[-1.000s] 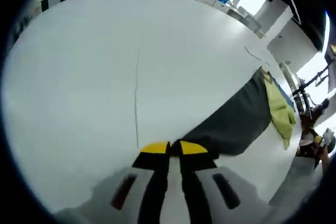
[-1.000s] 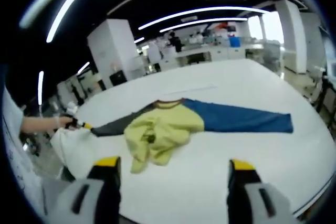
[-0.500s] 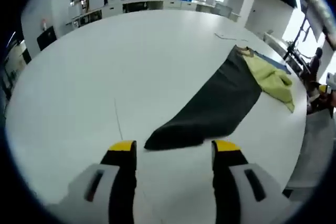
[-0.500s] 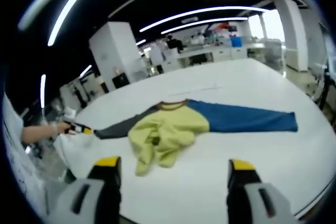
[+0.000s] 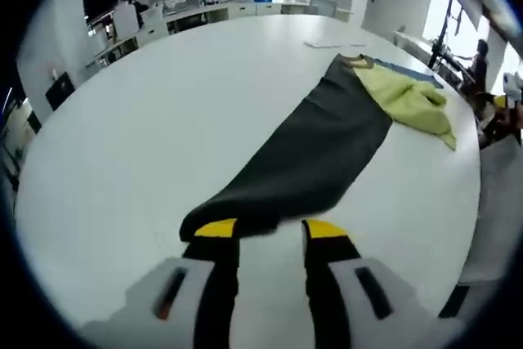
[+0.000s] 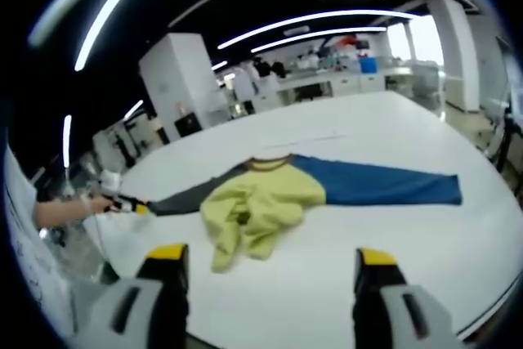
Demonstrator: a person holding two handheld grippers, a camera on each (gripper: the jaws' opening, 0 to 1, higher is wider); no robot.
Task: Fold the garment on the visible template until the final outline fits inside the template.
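Observation:
A long-sleeved garment lies on the white table point(image 6: 425, 234). Its yellow-green body point(image 6: 257, 206) is crumpled in the middle, below a brown collar point(image 6: 268, 162). The blue sleeve point(image 6: 384, 185) lies straight out to the right. The dark grey sleeve point(image 5: 319, 149) runs flat from the body toward my left gripper point(image 5: 271, 229). That gripper is open, and its yellow tips stand at either side of the sleeve's rounded end. In the right gripper view the left gripper point(image 6: 124, 202) is held in a hand at the sleeve's tip. My right gripper point(image 6: 270, 255) is open, above the table in front of the body, holding nothing.
A thin straight line point(image 6: 315, 136) is marked on the table behind the collar. The table's near edge point(image 6: 490, 312) curves at the lower right. Benches, white pillars point(image 6: 176, 79) and people stand far behind the table.
My left gripper, shut on the dark sleeve's end a second ago, let go and opened wide. It now stands closer to that end with its jaws narrower. The right gripper view barely changed.

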